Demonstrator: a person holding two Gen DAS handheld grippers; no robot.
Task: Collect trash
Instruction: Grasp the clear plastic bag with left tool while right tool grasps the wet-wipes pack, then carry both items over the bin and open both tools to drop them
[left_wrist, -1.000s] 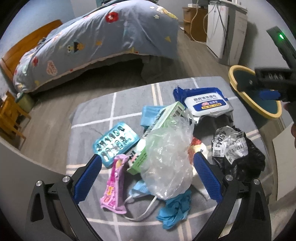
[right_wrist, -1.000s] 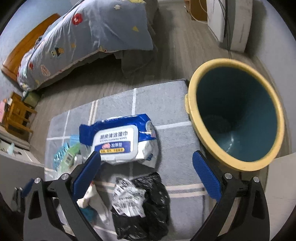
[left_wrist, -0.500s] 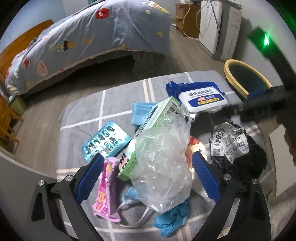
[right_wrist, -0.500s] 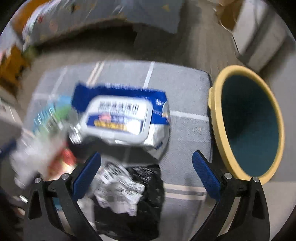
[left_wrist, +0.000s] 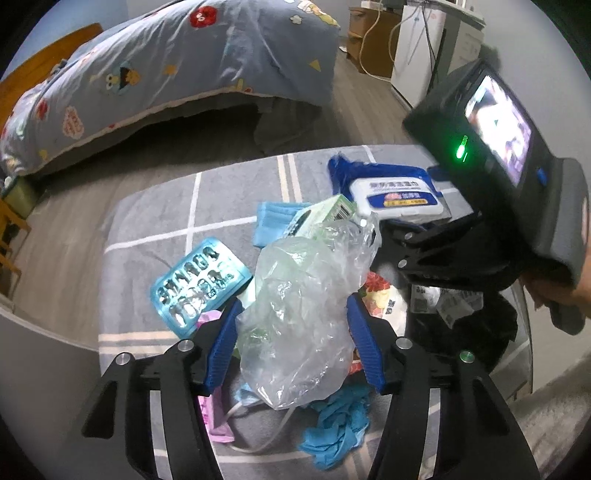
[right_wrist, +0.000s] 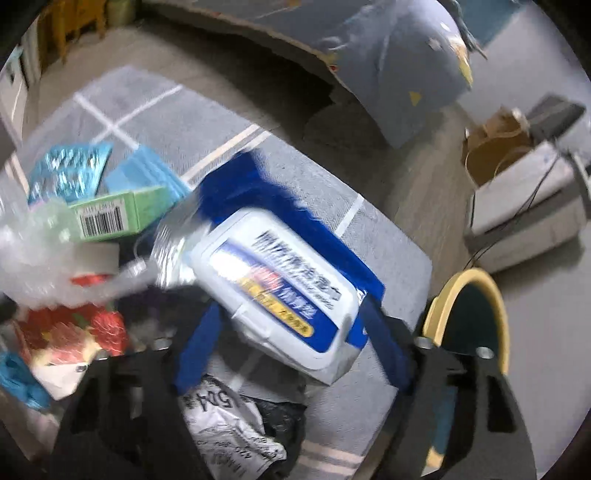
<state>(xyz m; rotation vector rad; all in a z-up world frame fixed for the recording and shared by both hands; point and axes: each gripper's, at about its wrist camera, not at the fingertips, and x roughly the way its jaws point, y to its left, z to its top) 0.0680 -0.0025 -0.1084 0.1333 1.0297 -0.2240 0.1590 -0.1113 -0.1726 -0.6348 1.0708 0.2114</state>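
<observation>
Closing, left claw pinches the clear bag; right claw (blurred) brackets the wipes pack.

Home bedroom, bed with cartoon-print duvet, grey checked rug, wood-look floor

Crumpled clear plastic bag on top of the trash pile on the grey rug, near centre. Blue-and-white wet-wipes pack lies flat, far right of pile, label up. Green carton tilted under the bag. Blue blister tray flat, left. Black bag with white labels at right, near. Yellow-rimmed teal bin upright, off the rug's right edge.
</observation>
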